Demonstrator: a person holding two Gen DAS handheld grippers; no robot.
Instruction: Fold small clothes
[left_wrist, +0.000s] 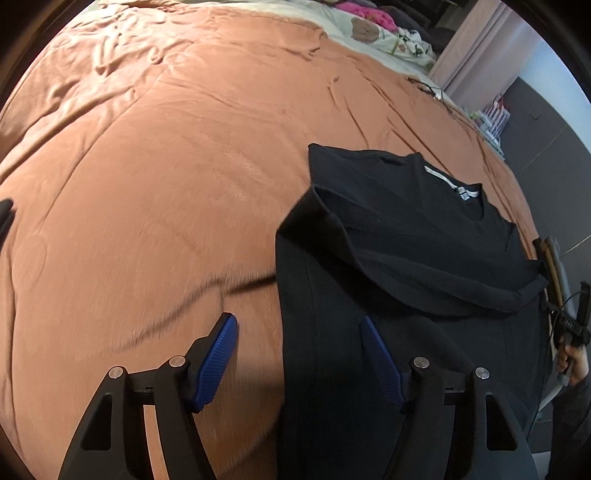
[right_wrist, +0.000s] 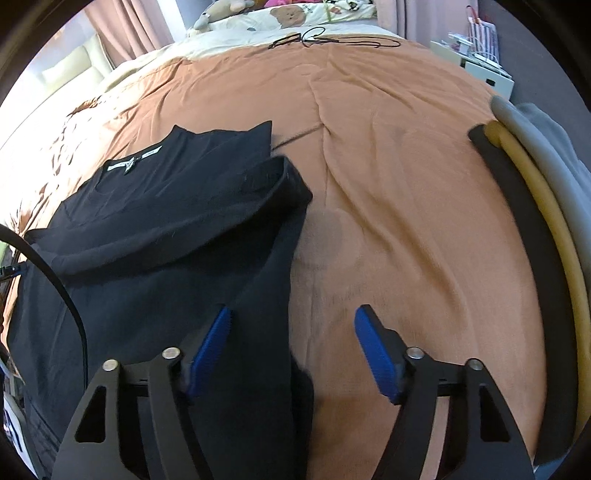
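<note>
A black shirt (left_wrist: 406, 258) lies flat on an orange bedspread (left_wrist: 166, 166), collar and white neck label away from the cameras, both sleeves folded across its chest. The left gripper (left_wrist: 299, 332) is poised over the shirt's left long edge, jaws partly apart, one blue pad over cloth and the other over bedspread, nothing clamped. The right gripper (right_wrist: 293, 325) straddles the shirt's opposite long edge likewise, jaws partly apart and holding nothing. Right of the shirt, folded clothes (right_wrist: 535, 221) in black, tan and grey lie at the bedspread's edge.
</note>
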